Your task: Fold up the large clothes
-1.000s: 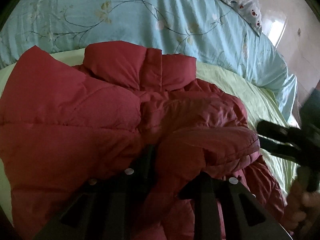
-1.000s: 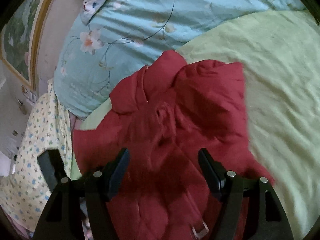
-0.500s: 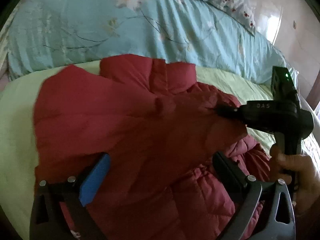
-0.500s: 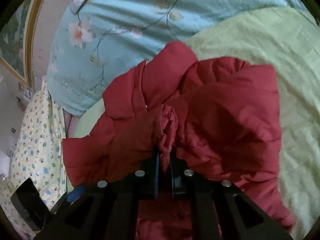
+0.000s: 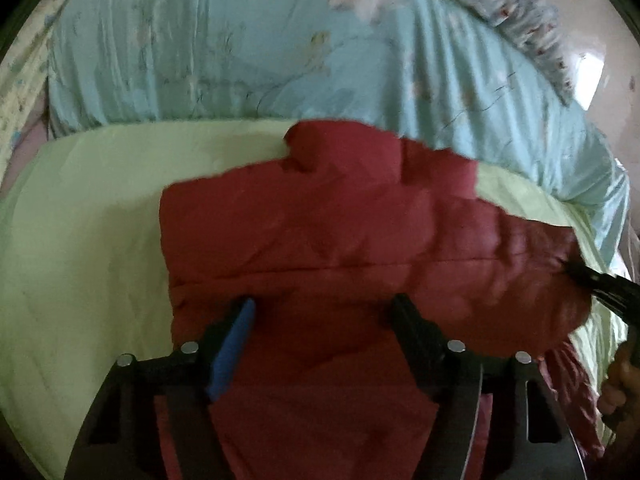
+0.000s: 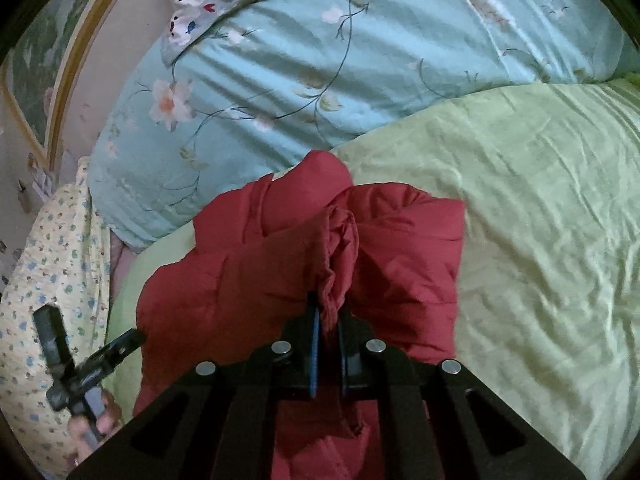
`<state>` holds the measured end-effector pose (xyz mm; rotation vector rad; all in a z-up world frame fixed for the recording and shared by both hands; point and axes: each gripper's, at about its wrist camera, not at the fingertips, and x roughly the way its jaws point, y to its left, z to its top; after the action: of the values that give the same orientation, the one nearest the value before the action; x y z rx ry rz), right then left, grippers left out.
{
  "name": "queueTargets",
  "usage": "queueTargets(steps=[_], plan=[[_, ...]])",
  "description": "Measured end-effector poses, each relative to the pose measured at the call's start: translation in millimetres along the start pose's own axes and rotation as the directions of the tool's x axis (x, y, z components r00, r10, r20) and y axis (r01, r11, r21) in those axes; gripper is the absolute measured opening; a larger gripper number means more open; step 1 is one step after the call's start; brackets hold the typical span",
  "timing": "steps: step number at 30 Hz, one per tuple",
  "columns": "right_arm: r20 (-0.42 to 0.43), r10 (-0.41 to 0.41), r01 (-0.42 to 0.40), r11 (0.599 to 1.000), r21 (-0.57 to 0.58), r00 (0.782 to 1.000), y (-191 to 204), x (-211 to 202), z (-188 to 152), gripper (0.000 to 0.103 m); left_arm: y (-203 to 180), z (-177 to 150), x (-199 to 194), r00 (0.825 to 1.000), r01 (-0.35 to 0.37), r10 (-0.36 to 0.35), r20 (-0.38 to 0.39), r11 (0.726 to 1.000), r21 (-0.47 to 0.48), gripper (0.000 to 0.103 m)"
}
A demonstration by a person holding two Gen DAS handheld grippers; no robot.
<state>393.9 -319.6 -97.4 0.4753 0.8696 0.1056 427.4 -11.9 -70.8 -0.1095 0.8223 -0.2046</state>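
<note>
Right wrist view: the right gripper [image 6: 329,312] is sitting in the foreground, its jaws clamped together on a bunched fold of the red jacket [image 6: 400,248], a grip that was already closed half a second ago and was open a second ago. Beyond it, the jacket is lying on the green sheet [image 6: 540,208], with the blue flowered quilt [image 6: 320,60] behind. Left wrist view: the left gripper [image 5: 324,312] is hovering over the jacket [image 5: 320,232] with its jaws standing apart, holding nothing; a second ago it was closed on the cloth. The jacket is now looking narrower, with more bare sheet [image 5: 80,240] showing on one side. Judging from this, one side is being pulled across, so the first fold appears underway but unfinished.
</note>
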Motion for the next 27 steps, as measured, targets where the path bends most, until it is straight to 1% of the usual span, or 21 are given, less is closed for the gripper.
queueTargets(steps=[4, 6, 7, 9, 12, 13, 14, 16, 17, 19, 20, 22, 24, 26, 27], plan=[[-0.039, -0.057, 0.057, 0.998, -0.014, 0.998, -7, 12, -9, 0.008, 0, 2, 28, 0.998, -0.024, 0.026, -0.051, 0.999, 0.025, 0.069], [-0.078, -0.055, 0.056, 0.998, 0.009, 0.995, -16, 23, -14, 0.015, -2, 0, 36, 0.997, -0.042, 0.045, -0.064, 0.998, 0.044, 0.069], [-0.078, -0.058, 0.06, 0.998, 0.022, 0.995, -19, 23, -16, 0.019, -2, 1, 38, 0.997, -0.048, 0.051, -0.065, 0.998, 0.047, 0.069], [-0.042, -0.096, 0.097, 0.995, 0.028, 0.995, -19, 12, -15, 0.02, -3, 1, 42, 0.996, -0.056, 0.059, -0.066, 0.997, 0.055, 0.07], [0.061, -0.145, 0.147, 0.989, -0.03, 0.988, 0, -10, -11, 0.021, -6, 1, 49, 0.995, -0.071, 0.075, -0.068, 0.996, 0.063, 0.07], [0.088, -0.147, 0.152, 0.986, -0.062, 0.985, 9, -15, -10, 0.021, -4, 1, 51, 0.995, -0.074, 0.078, -0.068, 0.995, 0.064, 0.07], [0.092, -0.13, 0.139, 0.985, -0.103, 0.987, 20, -14, -10, 0.022, -5, 1, 53, 0.994, -0.079, 0.084, -0.067, 0.995, 0.065, 0.07], [0.031, -0.101, 0.104, 0.98, -0.167, 0.994, 34, 1, -11, 0.022, -5, 0, 55, 0.994, -0.084, 0.088, -0.065, 0.995, 0.062, 0.071], [-0.018, -0.116, 0.11, 0.974, -0.2, 0.993, 40, 17, -14, 0.022, -5, 0, 54, 0.994, -0.084, 0.088, -0.062, 0.995, 0.058, 0.071], [-0.071, -0.17, 0.148, 0.958, -0.244, 0.983, 42, 41, -19, 0.021, -3, -2, 47, 0.995, -0.075, 0.077, -0.055, 0.996, 0.053, 0.07], [-0.092, -0.195, 0.166, 0.952, -0.256, 0.976, 39, 54, -23, 0.02, -2, -2, 41, 0.997, -0.063, 0.065, -0.049, 0.997, 0.05, 0.068], [-0.121, -0.219, 0.181, 0.947, -0.264, 0.968, 29, 74, -26, 0.02, -1, -2, 23, 1.0, -0.025, 0.026, -0.014, 0.998, 0.049, 0.066], [-0.129, -0.211, 0.174, 0.953, -0.247, 0.969, 20, 81, -28, 0.02, -1, -2, 12, 1.0, -0.024, 0.023, 0.016, 0.998, 0.065, 0.066], [-0.133, -0.206, 0.172, 0.958, -0.228, 0.969, 16, 83, -27, 0.019, -1, -2, 14, 0.998, -0.057, 0.057, -0.002, 0.995, 0.081, 0.066], [-0.133, -0.211, 0.177, 0.957, -0.232, 0.968, 17, 83, -27, 0.019, 2, -3, 26, 0.996, -0.079, 0.082, -0.041, 0.994, 0.081, 0.067]])
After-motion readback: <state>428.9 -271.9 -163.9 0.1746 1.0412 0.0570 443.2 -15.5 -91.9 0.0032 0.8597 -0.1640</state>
